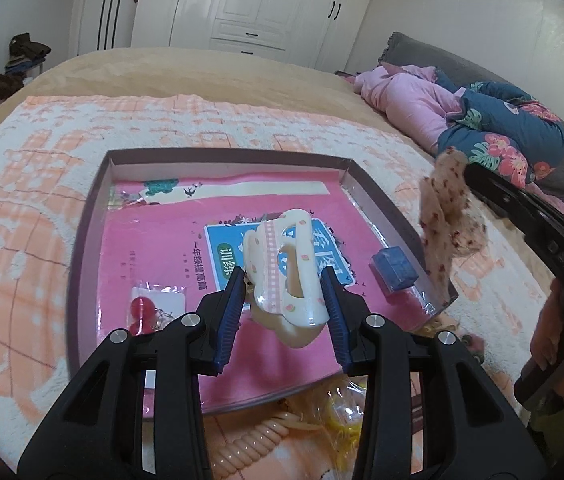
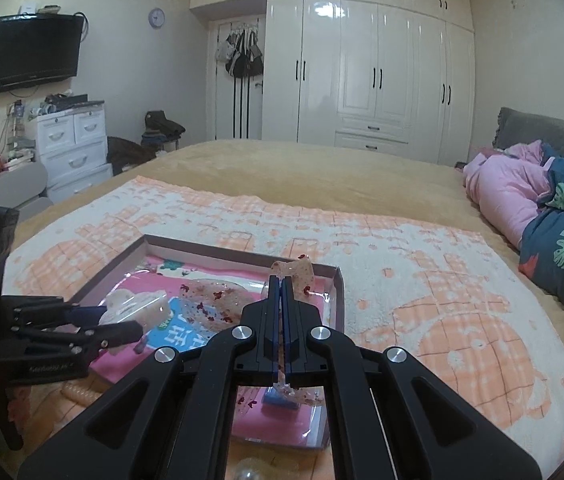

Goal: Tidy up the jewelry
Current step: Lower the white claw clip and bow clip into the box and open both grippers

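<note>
My left gripper (image 1: 282, 278) is shut on a cream hair claw (image 1: 278, 256) with pink trim, its blue pads pressing both sides. It hangs over a shallow brown-rimmed tray (image 1: 86, 232) lined with a pink book. In the tray lie a small blue box (image 1: 393, 272) and red beads (image 1: 140, 306) in a clear bag. My right gripper (image 2: 282, 282) is shut on a sheer floral hair bow (image 2: 295, 270) above the tray's (image 2: 242, 256) right side. The left gripper (image 2: 122, 320) with the claw (image 2: 142, 306) shows at the left of the right wrist view. In the left wrist view the bow (image 1: 445, 216) hangs off the right gripper (image 1: 471, 174).
The tray sits on an orange-and-white towel (image 1: 22, 240) spread over a bed. A peach coiled hair tie (image 1: 250, 440) and yellow pieces in plastic (image 1: 341, 408) lie by the tray's near edge. Pink and floral blue bedding (image 1: 501, 120) is piled at the right.
</note>
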The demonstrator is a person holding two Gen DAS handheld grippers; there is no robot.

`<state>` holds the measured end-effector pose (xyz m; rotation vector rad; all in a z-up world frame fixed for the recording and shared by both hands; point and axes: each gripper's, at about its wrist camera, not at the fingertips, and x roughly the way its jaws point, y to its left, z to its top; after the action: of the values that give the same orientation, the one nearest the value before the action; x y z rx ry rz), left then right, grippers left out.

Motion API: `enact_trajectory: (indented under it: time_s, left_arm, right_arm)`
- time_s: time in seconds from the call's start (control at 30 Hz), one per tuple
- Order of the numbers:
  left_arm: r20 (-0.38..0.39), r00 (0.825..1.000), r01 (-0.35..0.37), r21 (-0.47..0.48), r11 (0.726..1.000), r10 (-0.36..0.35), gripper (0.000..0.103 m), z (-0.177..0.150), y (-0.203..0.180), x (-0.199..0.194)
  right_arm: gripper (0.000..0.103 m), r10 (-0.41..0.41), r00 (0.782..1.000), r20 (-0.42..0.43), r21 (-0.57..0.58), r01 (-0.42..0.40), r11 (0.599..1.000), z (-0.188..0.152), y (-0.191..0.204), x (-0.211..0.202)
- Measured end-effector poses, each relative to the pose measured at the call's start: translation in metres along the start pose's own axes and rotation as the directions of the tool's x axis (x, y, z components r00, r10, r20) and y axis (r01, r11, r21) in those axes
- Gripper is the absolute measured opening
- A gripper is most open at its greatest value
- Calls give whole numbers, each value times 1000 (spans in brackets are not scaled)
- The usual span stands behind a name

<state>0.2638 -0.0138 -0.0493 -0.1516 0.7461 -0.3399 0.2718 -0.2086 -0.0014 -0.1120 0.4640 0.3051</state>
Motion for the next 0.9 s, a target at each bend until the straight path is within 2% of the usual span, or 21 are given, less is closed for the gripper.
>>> enact_trajectory:
  time_s: [0.47, 0.8, 0.87, 0.9]
  left_arm:
    - [-43, 999, 6, 0, 1000, -6, 30, -4, 1, 15]
    - [-46, 999, 5, -14, 1000, -5, 31, -9, 4, 10]
    - [-41, 999, 6, -18, 1000, -7, 31, -11, 4, 6]
    - [-40, 999, 5, -20, 1000, -6, 31, -12, 4, 5]
  right_arm:
    - [2, 3, 997, -79, -29, -5, 1000, 6, 16, 51]
    - [2, 61, 980, -187, -18, -66, 998, -9, 28, 70]
    - [9, 69, 980, -185, -16, -74, 997, -13, 30, 66]
    - [19, 72, 981, -182, -12, -76, 997, -14, 30, 64]
